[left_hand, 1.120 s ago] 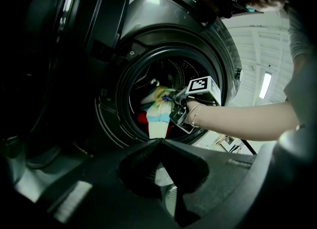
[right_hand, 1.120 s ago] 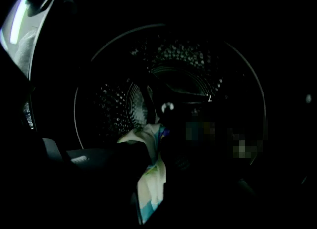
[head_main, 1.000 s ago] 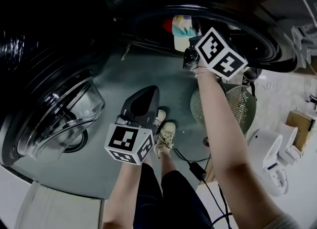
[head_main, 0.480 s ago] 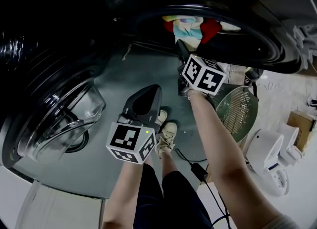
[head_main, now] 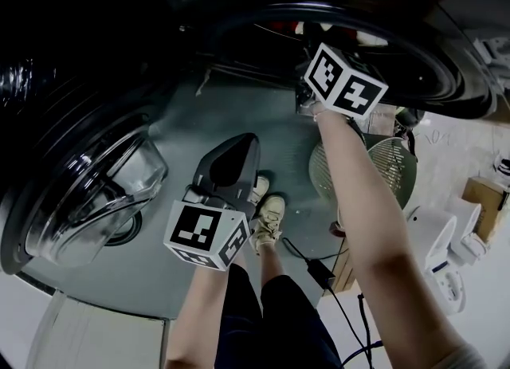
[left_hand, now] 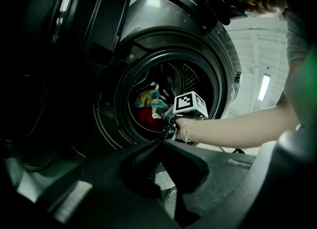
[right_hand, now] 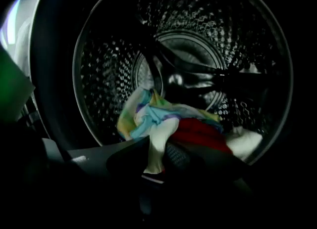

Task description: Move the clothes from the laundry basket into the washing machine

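Right claw (right_hand: pixel 158 150) clamps pastel garment (right_hand: pixel 148 116) (lengthwise into drum (right_hand: pixel 198 35)) | left claw (left_hand: pixel 161 143) closed, empty

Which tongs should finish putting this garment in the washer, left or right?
Right. The right tongs grip the colourful garment at the drum mouth; the left tongs hang shut and empty, back from it.

A person's right gripper (head_main: pixel 312 60) reached into the drum opening of the washing machine (head_main: pixel 414 64) at 1 o'clock, where a sliver of clothes (head_main: pixel 300 26) showed. The left gripper (head_main: pixel 241 148) hung near centre, pointing toward 12 o'clock, just beside pale shoes (head_main: pixel 267 214). The glass door (head_main: pixel 88 200) stood open at 9 o'clock, and a round fan (head_main: pixel 390 170) stood at 3.
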A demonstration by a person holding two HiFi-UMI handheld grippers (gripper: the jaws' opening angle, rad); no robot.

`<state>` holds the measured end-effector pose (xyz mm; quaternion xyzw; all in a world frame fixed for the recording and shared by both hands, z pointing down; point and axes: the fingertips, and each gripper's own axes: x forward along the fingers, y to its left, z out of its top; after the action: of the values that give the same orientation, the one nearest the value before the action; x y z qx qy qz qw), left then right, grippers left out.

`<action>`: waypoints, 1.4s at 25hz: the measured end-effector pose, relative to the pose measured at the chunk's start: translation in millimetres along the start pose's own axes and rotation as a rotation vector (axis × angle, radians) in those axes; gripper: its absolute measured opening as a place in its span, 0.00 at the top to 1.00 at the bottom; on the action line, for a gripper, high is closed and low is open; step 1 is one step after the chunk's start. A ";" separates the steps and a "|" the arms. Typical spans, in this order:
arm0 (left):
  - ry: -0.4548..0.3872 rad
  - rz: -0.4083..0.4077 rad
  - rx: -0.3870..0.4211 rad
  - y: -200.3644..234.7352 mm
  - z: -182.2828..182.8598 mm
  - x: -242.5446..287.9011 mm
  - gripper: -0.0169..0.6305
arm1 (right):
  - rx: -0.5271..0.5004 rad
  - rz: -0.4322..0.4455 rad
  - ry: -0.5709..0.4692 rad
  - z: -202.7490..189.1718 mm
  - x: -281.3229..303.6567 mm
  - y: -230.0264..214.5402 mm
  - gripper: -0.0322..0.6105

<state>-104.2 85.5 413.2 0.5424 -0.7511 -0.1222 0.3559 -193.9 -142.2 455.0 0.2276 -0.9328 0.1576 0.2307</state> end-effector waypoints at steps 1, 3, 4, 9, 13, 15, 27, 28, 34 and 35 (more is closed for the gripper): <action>-0.004 0.002 -0.001 0.4 1.5 0.1 0.96 | 0.006 0.007 -0.008 6.4 2.8 -0.4 0.83; -0.007 0.001 -0.002 0.1 3.2 0.9 0.96 | 0.022 0.018 0.033 2.9 9.5 -1.5 0.82; -0.007 -0.001 -0.001 -0.6 3.7 1.4 0.96 | 0.030 0.025 0.071 -5.3 12.6 -1.1 0.78; -0.009 -0.009 0.000 -3.8 6.4 2.2 0.96 | 0.012 0.047 0.176 -39.7 10.9 3.6 0.28; -0.003 -0.009 0.013 -8.0 9.0 2.5 0.96 | 0.030 0.026 0.139 -35.2 -7.1 1.9 0.18; 0.004 -0.011 0.023 -12.7 10.2 3.3 0.96 | 0.026 0.033 0.125 -31.1 -19.9 6.2 0.16; 0.010 -0.024 0.039 -48.8 60.7 -27.2 0.86 | -0.022 0.284 0.102 8.4 -161.1 80.3 0.43; 0.011 -0.025 0.038 -55.1 68.6 -31.9 0.86 | -0.012 0.289 0.097 16.3 -177.3 82.9 0.50; 0.074 -0.098 0.137 -131.0 122.7 -69.7 0.89 | 0.022 0.295 0.095 81.9 -288.7 91.1 0.85; 0.074 -0.124 0.168 -145.3 136.0 -74.0 0.95 | 0.024 0.292 0.089 94.2 -303.8 91.2 0.90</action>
<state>-77.4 69.2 203.2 0.6198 -0.7101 -0.0605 0.3286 -33.1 4.3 205.8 0.0849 -0.9429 0.2107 0.2436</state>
